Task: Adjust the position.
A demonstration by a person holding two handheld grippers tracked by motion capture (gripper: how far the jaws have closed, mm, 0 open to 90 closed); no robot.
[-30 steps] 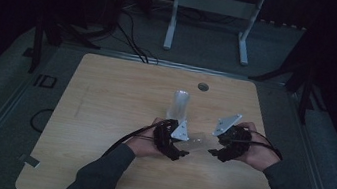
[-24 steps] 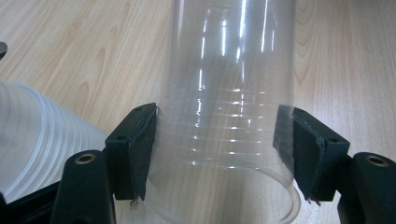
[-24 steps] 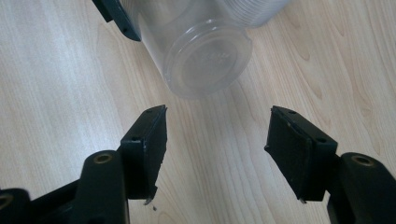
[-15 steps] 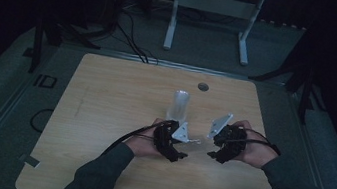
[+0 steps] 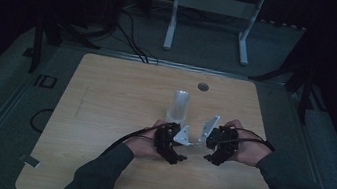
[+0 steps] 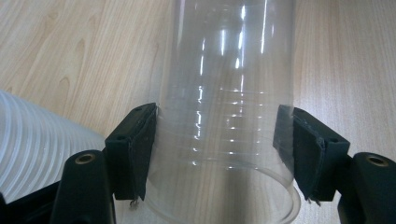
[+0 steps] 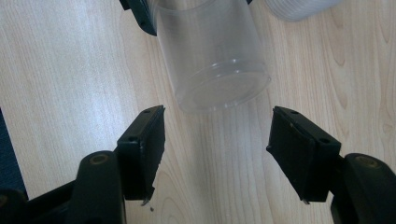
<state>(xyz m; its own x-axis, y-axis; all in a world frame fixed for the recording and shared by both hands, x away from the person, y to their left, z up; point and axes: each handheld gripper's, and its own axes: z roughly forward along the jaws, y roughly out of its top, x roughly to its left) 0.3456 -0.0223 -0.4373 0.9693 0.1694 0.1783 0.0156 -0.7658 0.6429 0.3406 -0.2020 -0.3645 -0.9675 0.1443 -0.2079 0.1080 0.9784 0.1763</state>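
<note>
Beside a ribbed cup, left tongs clasp the clear cup; right tongs gape, empty.

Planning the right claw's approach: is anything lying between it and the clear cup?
Nothing visible. In the right gripper view, bare wood separates the open right claw from the clear cup, which the left claw grips on both sides.

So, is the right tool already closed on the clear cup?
No, the right tool stands open, its jaws apart over bare wood, and the clear cup lies beyond them.
</note>
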